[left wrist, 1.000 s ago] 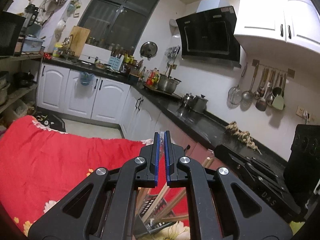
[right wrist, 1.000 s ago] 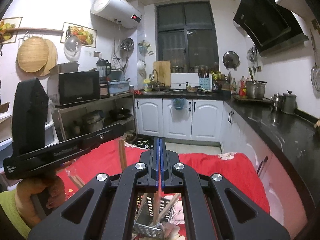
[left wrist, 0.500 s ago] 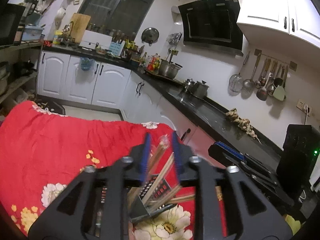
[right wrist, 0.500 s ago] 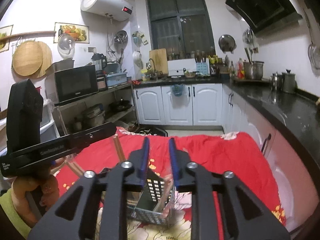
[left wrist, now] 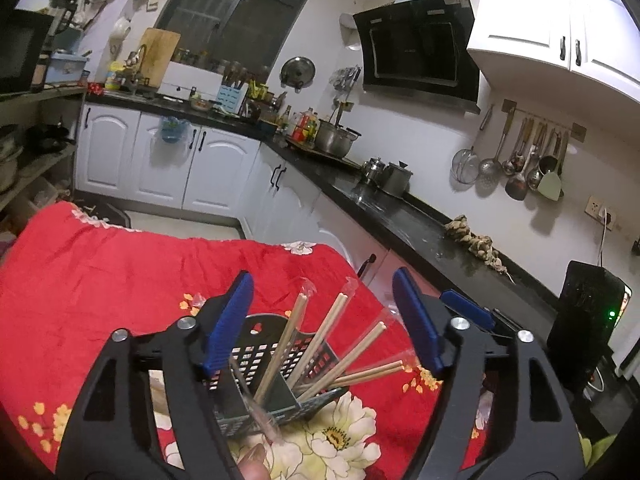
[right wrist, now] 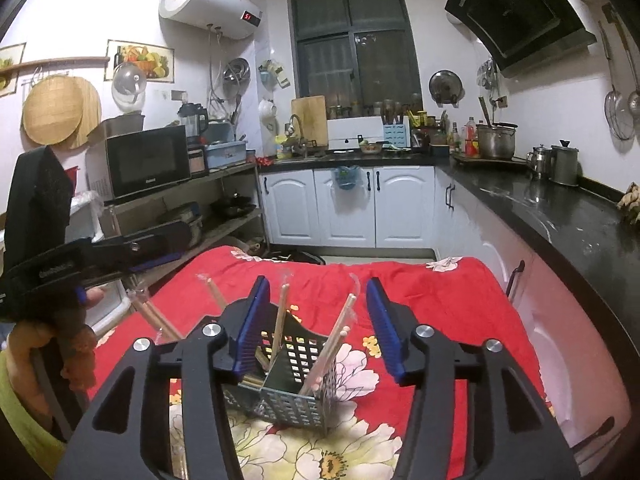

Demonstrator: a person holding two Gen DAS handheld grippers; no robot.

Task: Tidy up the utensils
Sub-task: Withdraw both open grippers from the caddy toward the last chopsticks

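Left wrist view: your left gripper (left wrist: 323,320), black frame with blue pads, sits low centre with jaws apart and opening, nothing pressed between the pads. Seen through the gap, the grey perforated plastic utensil basket (left wrist: 276,376) stands lower centre on the red floral tablecloth (left wrist: 100,280). Wooden chopsticks in clear wrappers (left wrist: 320,344) stick out of it, fanning up and to the right; they lie in the gap but touch neither pad. A fingertip (left wrist: 252,462) shows at the bottom edge. The other black-and-blue tool pokes in at right, just past the right pad. Black countertop (left wrist: 400,220) runs diagonally across the right half. Right wrist view: your right gripper (right wrist: 316,320), same build, sits low centre, jaws apart and opening, pads clear of everything. The same basket (right wrist: 296,384) sits lower centre on the cloth (right wrist: 440,292), divider visible, chopsticks (right wrist: 340,332) leaning in both compartments, their tops rising into the gap. At left of frame your left hand (right wrist: 76,336) grips the left tool's handle, with more wrapped chopsticks (right wrist: 154,316) just beside it. White cabinets (right wrist: 348,204) fill the centre background.
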